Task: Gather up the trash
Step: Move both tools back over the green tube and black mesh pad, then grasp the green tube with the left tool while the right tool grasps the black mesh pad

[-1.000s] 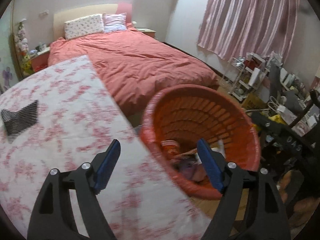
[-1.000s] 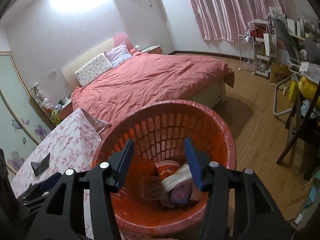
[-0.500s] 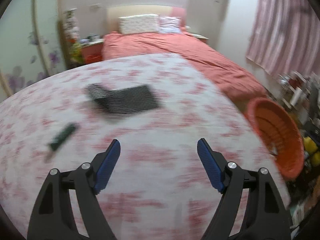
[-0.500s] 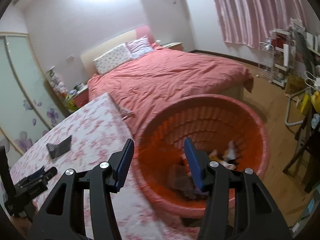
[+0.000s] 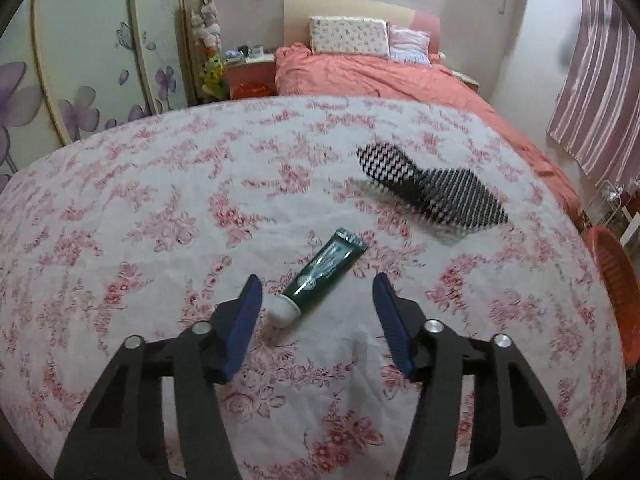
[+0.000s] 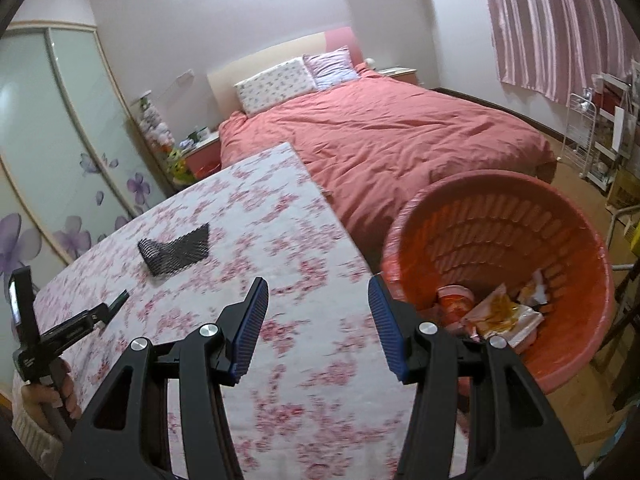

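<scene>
Green tube [image 5: 327,267] lies on the floral cloth [image 5: 120,216], its white cap between the left gripper's [image 5: 318,312] parted, just-narrowing jaws, untouched. Right gripper [image 6: 318,322] hangs half open, empty, beside the orange basket [image 6: 576,232] of trash.

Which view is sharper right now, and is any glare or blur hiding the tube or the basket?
Left wrist view: green tube reads fairly sharp, patterned pouch slightly smeared, edges bent by the fisheye. Right wrist view: floral tablecloth motion-blurred, orange basket clear enough; a blown-out bright patch on the wall at top, covering neither.
</scene>
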A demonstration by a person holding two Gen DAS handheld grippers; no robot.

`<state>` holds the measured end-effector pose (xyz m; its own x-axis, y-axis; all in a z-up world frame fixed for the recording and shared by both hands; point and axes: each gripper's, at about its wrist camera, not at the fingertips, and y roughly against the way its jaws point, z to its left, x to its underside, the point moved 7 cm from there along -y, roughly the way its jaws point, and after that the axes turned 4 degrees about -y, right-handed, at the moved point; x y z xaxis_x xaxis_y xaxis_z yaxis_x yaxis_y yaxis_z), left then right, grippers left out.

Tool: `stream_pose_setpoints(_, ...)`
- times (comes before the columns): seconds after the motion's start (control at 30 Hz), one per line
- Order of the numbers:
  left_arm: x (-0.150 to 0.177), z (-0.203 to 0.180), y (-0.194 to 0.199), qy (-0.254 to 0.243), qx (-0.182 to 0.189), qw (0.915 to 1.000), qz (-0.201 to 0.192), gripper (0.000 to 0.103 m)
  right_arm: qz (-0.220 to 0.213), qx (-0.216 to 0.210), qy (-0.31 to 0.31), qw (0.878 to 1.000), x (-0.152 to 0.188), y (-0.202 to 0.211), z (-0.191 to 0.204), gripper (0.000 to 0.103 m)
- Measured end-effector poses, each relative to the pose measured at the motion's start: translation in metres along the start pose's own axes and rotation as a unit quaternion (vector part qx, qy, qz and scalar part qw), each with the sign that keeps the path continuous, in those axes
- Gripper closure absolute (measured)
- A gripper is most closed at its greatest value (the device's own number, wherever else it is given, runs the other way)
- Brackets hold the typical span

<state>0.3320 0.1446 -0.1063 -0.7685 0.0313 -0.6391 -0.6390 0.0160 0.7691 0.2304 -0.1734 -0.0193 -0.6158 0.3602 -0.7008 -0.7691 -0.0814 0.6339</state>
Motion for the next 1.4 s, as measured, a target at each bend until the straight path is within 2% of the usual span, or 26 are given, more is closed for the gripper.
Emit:
stream_pose_setpoints(0.17, -0.001, -0.002, -0.014, -0.004, 0.001, 1.0, 0.009, 0.053, 0.009, -0.002, 0.012, 1.0, 0.003, -0.005, 0.017, 0.05)
stream_pose_setpoints(0.23, -0.002, -0.003, -0.017, -0.006, 0.003, 0.9999, 0.011, 0.059, 0.013, -0.004, 0.015, 1.0, 0.005, -0.008, 0.022, 0.05)
stream_pose_setpoints(0.3, -0.004, -0.005, -0.018, -0.008, -0.003, 0.9999, 0.013, 0.07, 0.017, -0.007, 0.016, 1.0, 0.007, -0.011, 0.026, 0.05)
stream_pose_setpoints(0.37, -0.003, -0.011, -0.016, -0.005, 0.022, 0.9996, 0.019, 0.078, 0.021, -0.012, 0.018, 1.0, 0.009, -0.013, 0.03, 0.05)
stream_pose_setpoints(0.43, -0.003, -0.015, -0.015, -0.004, 0.033, 0.9992, 0.022, 0.078, 0.026, -0.015, 0.022, 0.999, 0.011, -0.017, 0.037, 0.05)
stream_pose_setpoints(0.77, -0.011, -0.02, -0.023, -0.003, 0.02, 0.9997, 0.016, 0.076, 0.039, -0.027, 0.043, 0.998, 0.017, -0.029, 0.06, 0.05)
stream_pose_setpoints(0.87, -0.011, -0.021, -0.024, -0.013, 0.014, 0.9998, 0.01, 0.083, 0.042, -0.029, 0.048, 0.998, 0.018, -0.033, 0.066, 0.05)
stream_pose_setpoints(1.03, -0.012, -0.017, -0.023, -0.006, 0.018, 0.9998, 0.009, 0.083, 0.049, -0.036, 0.064, 0.996, 0.019, -0.043, 0.081, 0.05)
stream_pose_setpoints(1.27, -0.013, 0.011, -0.019, 0.016, 0.013, 0.9998, 0.005, 0.083, 0.069, -0.062, 0.093, 0.991, 0.02, -0.068, 0.118, 0.05)
stream_pose_setpoints(1.4, -0.016, 0.03, -0.012, 0.031, 0.007, 0.9995, -0.004, 0.083, 0.08, -0.091, 0.117, 0.986, 0.021, -0.089, 0.154, 0.05)
